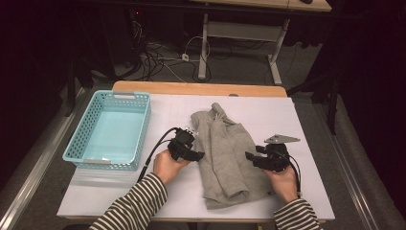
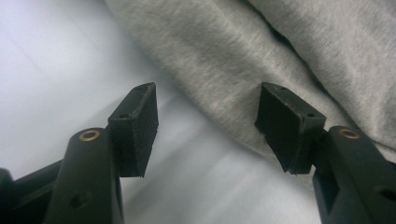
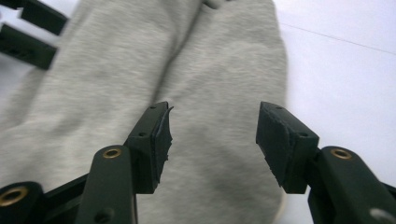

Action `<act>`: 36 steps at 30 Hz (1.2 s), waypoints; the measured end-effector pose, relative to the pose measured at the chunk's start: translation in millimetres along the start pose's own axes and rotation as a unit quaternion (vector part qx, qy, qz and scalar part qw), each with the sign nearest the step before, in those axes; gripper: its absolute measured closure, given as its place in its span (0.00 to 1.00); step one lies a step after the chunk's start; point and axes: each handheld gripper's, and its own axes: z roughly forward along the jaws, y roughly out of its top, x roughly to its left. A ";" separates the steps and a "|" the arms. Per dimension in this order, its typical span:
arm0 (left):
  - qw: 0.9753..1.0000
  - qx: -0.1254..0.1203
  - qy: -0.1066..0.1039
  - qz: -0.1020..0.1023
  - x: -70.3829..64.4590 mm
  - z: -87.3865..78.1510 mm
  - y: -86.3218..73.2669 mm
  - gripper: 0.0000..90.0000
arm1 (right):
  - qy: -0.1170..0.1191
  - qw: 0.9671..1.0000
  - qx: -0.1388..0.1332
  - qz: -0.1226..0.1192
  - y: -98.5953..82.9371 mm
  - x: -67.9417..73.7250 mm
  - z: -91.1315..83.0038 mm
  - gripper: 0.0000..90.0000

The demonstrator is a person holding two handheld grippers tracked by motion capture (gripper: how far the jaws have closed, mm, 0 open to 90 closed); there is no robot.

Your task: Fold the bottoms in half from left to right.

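Observation:
A grey hooded sweatshirt (image 1: 225, 153) lies folded lengthwise on the white table cover, hood toward the far side. My left gripper (image 1: 197, 155) is at its left edge, jaws open and empty; in the left gripper view the gripper (image 2: 208, 126) straddles the grey fabric edge (image 2: 261, 70). My right gripper (image 1: 249, 156) sits at the sweatshirt's right side, open and empty. In the right gripper view the gripper (image 3: 212, 140) hovers over the grey fabric (image 3: 140, 70), and the left gripper's jaws show at the top left.
A turquoise plastic basket (image 1: 139, 139) stands empty at the left of the table. The white cover (image 1: 297, 124) has bare room to the right of the sweatshirt. Beyond the far table edge are cables and another table's legs on the floor.

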 end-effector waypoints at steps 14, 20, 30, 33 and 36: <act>0.998 -0.027 -0.018 -0.053 20.9 12.2 16.4 0.49 | -0.031 0.998 0.063 0.006 5.6 -22.3 28.6 0.57; 0.997 -0.027 -0.034 -0.062 24.0 17.3 20.2 0.83 | -0.011 0.997 0.075 0.005 6.1 -17.7 30.0 0.77; 0.997 -0.018 -0.033 -0.064 34.7 5.2 23.4 0.95 | 0.006 0.996 0.087 0.005 8.4 -12.7 28.3 0.90; 0.997 -0.022 -0.031 -0.063 37.2 -2.2 23.4 0.95 | 0.011 0.996 0.087 0.007 9.0 -11.4 27.9 0.91; 0.997 -0.023 -0.026 -0.065 41.8 -8.3 23.3 0.95 | 0.021 0.996 0.086 0.010 10.6 -7.4 28.0 0.91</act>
